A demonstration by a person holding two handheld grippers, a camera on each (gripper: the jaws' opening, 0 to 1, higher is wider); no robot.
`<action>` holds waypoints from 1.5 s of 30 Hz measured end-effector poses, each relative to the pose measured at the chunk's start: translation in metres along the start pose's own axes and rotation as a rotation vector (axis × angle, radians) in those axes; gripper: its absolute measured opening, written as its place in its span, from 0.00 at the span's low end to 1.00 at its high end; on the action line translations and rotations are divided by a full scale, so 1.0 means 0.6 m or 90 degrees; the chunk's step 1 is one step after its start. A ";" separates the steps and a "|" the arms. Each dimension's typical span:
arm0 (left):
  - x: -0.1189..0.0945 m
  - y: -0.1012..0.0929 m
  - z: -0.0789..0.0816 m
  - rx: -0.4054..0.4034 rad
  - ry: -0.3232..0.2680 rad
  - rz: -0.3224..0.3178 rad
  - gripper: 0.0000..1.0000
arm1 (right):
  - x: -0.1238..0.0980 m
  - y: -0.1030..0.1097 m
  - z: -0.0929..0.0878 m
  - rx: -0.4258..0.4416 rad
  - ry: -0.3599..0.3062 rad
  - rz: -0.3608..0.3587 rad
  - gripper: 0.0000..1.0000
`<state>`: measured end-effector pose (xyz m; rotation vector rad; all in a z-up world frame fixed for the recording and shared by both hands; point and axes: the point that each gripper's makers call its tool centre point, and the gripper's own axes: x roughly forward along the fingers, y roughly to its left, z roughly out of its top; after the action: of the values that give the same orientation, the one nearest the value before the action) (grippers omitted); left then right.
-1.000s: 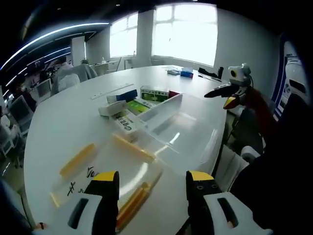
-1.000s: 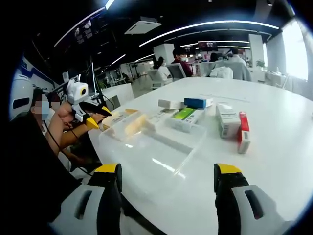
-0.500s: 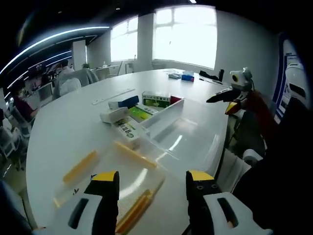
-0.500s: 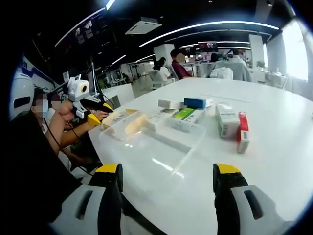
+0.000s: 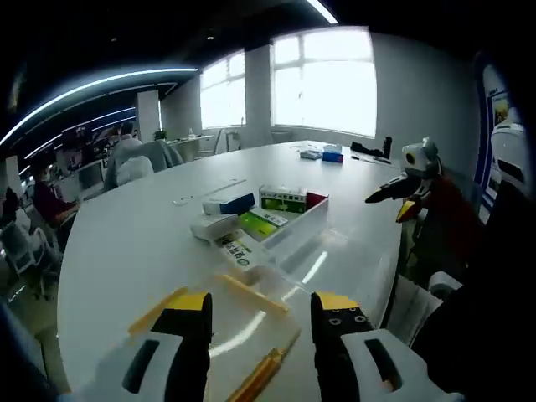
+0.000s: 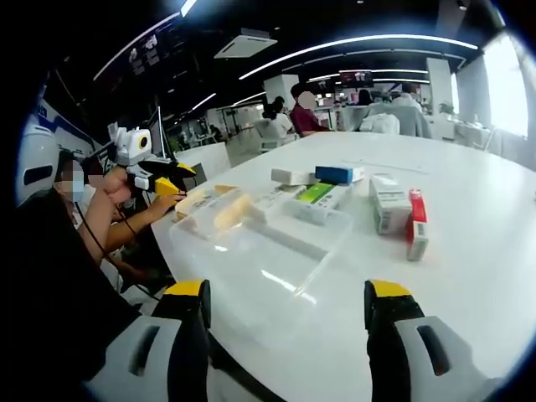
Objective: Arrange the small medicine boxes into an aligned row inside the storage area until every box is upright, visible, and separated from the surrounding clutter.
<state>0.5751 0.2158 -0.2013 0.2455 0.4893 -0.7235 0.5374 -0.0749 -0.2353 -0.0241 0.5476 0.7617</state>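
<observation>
The small cardboard medicine boxes lie in a loose bunch on the big white round counter (image 6: 494, 251), just past the far side of the clear plastic storage tray (image 6: 260, 251); none of them is inside it. In the right gripper view I count six boxes: a white flat box (image 6: 291, 177), a blue-topped box (image 6: 338, 175), a bright green-topped box (image 6: 316, 194) touching the tray's far wall, a white printed box (image 6: 270, 203) beside it, a white box with green print (image 6: 389, 204) and a red-ended box (image 6: 416, 225) off to the right, a little apart from the tray. In the left gripper view the same bunch shows, with the blue-topped box (image 5: 229, 203) and the green-topped box (image 5: 257, 224) next to the tray wall (image 5: 295, 234). Several yellow stick-shaped pieces (image 5: 254, 293) lie in the near end of the tray. The left hand-held gripper (image 5: 258, 311) is spread wide above the tray's near end and pinches nothing. The right hand-held gripper (image 6: 285, 298) is also spread wide over the tray and holds nothing. Each one shows small in the other's view, held up off the counter's edge.
</observation>
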 end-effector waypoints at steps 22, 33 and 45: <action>0.032 0.030 0.032 0.013 0.015 -0.008 0.47 | 0.001 0.000 -0.003 0.000 0.005 -0.001 0.73; 0.046 0.036 0.045 0.021 0.024 -0.013 0.47 | -0.002 0.000 -0.008 0.007 -0.001 0.002 0.73; 0.055 0.051 0.053 0.026 0.031 -0.005 0.47 | -0.005 -0.002 -0.007 0.007 -0.006 0.004 0.73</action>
<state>0.6282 0.2070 -0.1892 0.3002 0.5217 -0.7375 0.5346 -0.0788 -0.2379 -0.0097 0.5435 0.7643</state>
